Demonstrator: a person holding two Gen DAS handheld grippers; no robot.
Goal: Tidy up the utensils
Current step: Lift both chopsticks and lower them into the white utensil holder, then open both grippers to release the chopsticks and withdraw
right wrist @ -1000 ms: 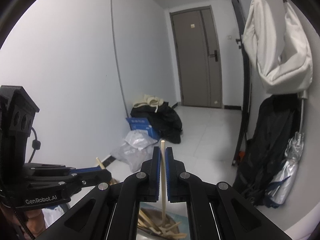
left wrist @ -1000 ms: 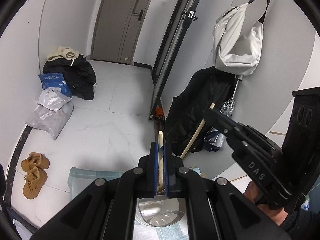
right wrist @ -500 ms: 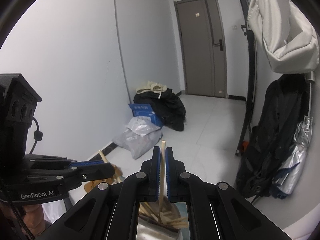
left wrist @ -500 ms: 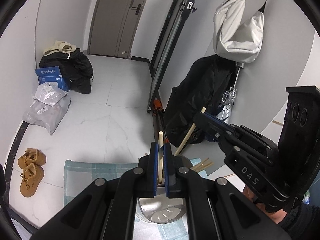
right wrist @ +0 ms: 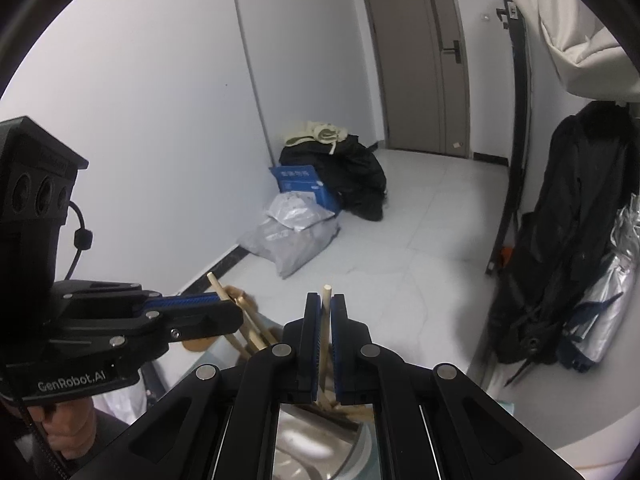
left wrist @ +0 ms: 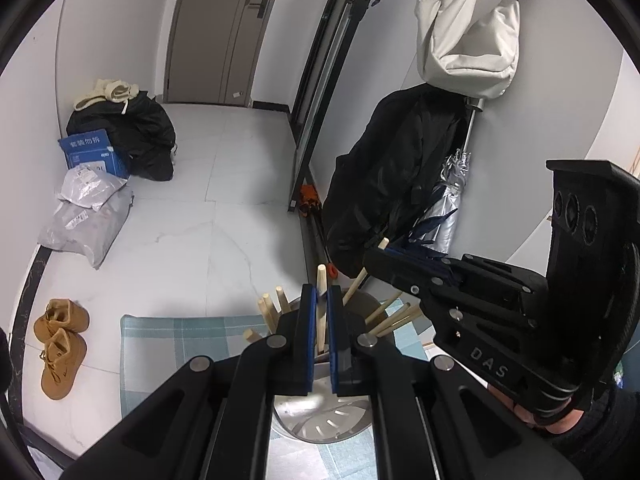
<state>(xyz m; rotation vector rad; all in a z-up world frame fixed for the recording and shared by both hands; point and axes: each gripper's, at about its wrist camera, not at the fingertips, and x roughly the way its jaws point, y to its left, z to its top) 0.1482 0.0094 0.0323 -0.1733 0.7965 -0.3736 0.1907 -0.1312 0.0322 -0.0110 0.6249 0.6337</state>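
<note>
In the left wrist view my left gripper (left wrist: 320, 292) is shut on a pale wooden chopstick (left wrist: 321, 274) that stands upright over a shiny metal utensil holder (left wrist: 332, 420). Several more chopsticks (left wrist: 394, 318) lean inside that holder. To the right, my right gripper (left wrist: 376, 254) is shut on a second chopstick (left wrist: 354, 286), slanted down toward the holder. The right wrist view shows the right gripper (right wrist: 326, 300) clamping its chopstick (right wrist: 327, 291) above the holder (right wrist: 320, 444), with the left gripper (right wrist: 236, 312) and its chopstick (right wrist: 214, 282) at the left.
The holder stands on a teal plaid cloth (left wrist: 180, 340). On the white floor beyond lie tan boots (left wrist: 60, 352), grey parcels (left wrist: 88, 224) and a black bag (left wrist: 136, 136). A black coat (left wrist: 384, 184) and a folded umbrella (left wrist: 448, 208) hang at the right.
Both grippers have sunk toward the holder, each still shut on its chopstick. The holder, the chopsticks inside it and the plaid cloth have come further into view.
</note>
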